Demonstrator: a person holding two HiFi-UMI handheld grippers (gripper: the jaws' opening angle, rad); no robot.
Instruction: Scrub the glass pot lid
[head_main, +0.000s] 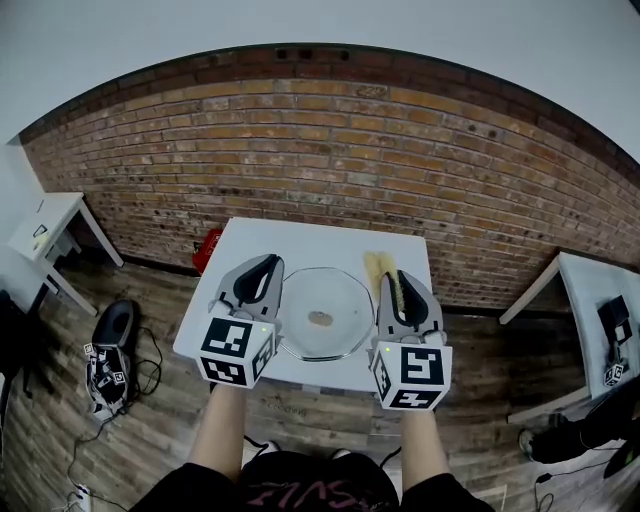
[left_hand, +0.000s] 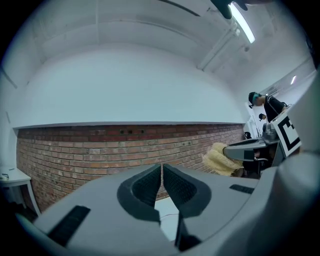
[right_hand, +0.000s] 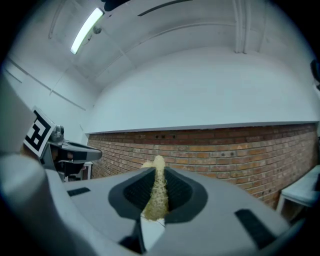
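Observation:
A round glass pot lid (head_main: 322, 312) with a brownish knob at its middle lies on the white table (head_main: 300, 240), between my two grippers. My left gripper (head_main: 268, 268) hovers just left of the lid, its jaws shut with nothing between them (left_hand: 162, 181). To the lid's right, my right gripper (head_main: 397, 283) is shut on a yellow sponge (head_main: 380, 268), which sticks out past the fingertips toward the far side. In the right gripper view the sponge (right_hand: 158, 192) is squeezed thin between the pads. The left gripper view shows the sponge (left_hand: 219, 160) held by the other gripper at the right.
A brick wall (head_main: 330, 150) runs behind the table. A red object (head_main: 208, 248) sits on the floor at the table's far left corner. Other white tables stand at the left (head_main: 45, 225) and right (head_main: 595, 290). Cables and a dark bag (head_main: 110, 345) lie on the wooden floor at left.

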